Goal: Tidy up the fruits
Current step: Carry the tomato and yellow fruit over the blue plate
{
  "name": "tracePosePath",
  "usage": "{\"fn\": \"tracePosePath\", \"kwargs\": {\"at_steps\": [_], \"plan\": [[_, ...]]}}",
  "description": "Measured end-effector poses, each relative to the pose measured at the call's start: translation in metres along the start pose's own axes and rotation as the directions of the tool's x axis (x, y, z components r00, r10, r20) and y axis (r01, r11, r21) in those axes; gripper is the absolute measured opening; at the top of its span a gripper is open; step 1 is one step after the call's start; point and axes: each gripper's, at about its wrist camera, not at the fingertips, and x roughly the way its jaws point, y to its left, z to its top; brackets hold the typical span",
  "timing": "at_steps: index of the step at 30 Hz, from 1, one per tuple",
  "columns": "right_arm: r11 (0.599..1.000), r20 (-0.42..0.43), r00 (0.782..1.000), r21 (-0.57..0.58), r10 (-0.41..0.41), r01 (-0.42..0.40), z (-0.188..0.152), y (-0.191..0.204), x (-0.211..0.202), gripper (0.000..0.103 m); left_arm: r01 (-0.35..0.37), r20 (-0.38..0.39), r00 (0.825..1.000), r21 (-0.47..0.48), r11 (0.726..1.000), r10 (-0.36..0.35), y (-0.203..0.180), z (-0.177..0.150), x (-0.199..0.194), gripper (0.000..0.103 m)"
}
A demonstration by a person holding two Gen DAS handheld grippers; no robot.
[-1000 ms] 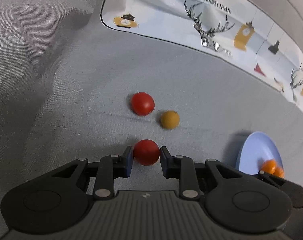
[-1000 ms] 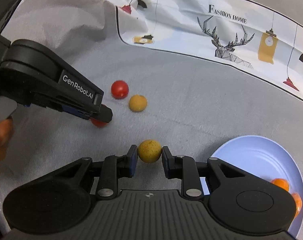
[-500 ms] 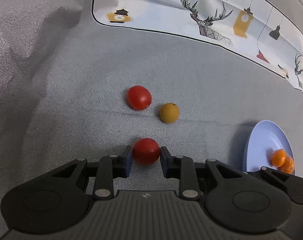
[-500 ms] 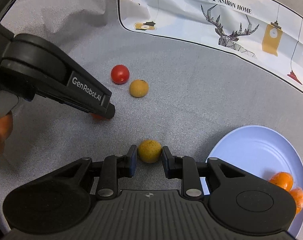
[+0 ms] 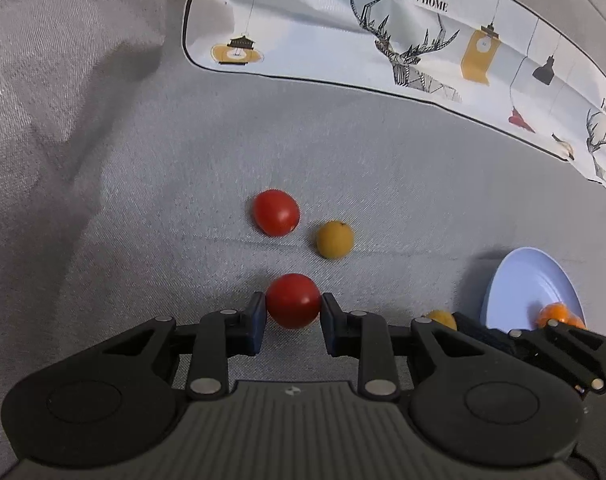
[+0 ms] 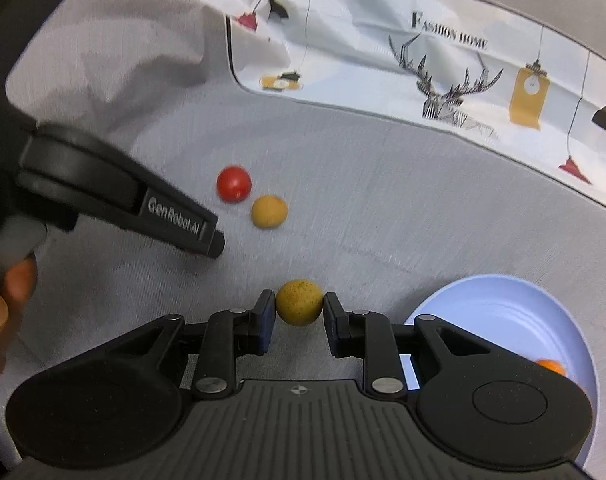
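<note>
the left gripper [image 5: 293,316] is clamping a red cherry tomato [image 5: 293,300] and the right gripper [image 6: 299,316] is squeezing a speckled yellow fruit [image 6: 299,302], both just above the grey cloth [image 5: 383,184]. two orange fruits [image 5: 557,314] are sitting in the blue plate [image 6: 503,304], while another tomato [image 5: 276,213] and yellow fruit [image 5: 335,239] are waiting nearby.

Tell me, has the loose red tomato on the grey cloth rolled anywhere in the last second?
No. The loose red tomato lies just up and left of the yellow fruit on the grey cloth, as before. Only the camera's view shifted.
</note>
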Motion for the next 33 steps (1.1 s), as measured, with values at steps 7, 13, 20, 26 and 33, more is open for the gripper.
{"fn": "tracePosePath", "kwargs": {"at_steps": [7, 13, 20, 26, 33], "plan": [[1.000, 0.070, 0.997, -0.009, -0.009, 0.010, 0.007, -0.008, -0.024, 0.027, 0.007, 0.023, 1.000, 0.007, 1.000, -0.007, -0.004, 0.000, -0.011, 0.032], [0.999, 0.110, 0.993, 0.003, -0.036, 0.036, 0.007, -0.026, -0.045, 0.027, 0.016, 0.056, 0.998, 0.021, 1.000, -0.017, -0.011, -0.001, -0.019, 0.032], [0.997, 0.142, 0.987, 0.031, -0.076, 0.072, 0.004, -0.051, -0.062, 0.027, 0.046, 0.104, 0.993, 0.045, 0.998, -0.051, -0.024, -0.001, -0.026, 0.032], [0.993, 0.150, 0.982, 0.065, -0.112, 0.103, -0.001, -0.073, -0.069, 0.027, 0.079, 0.134, 0.987, 0.057, 0.995, -0.086, -0.033, 0.000, -0.028, 0.032], [0.988, 0.155, 0.978, 0.098, -0.136, 0.122, -0.004, -0.084, -0.072, 0.027, 0.093, 0.137, 0.985, 0.073, 0.993, -0.102, -0.041, 0.001, -0.026, 0.032]]}}
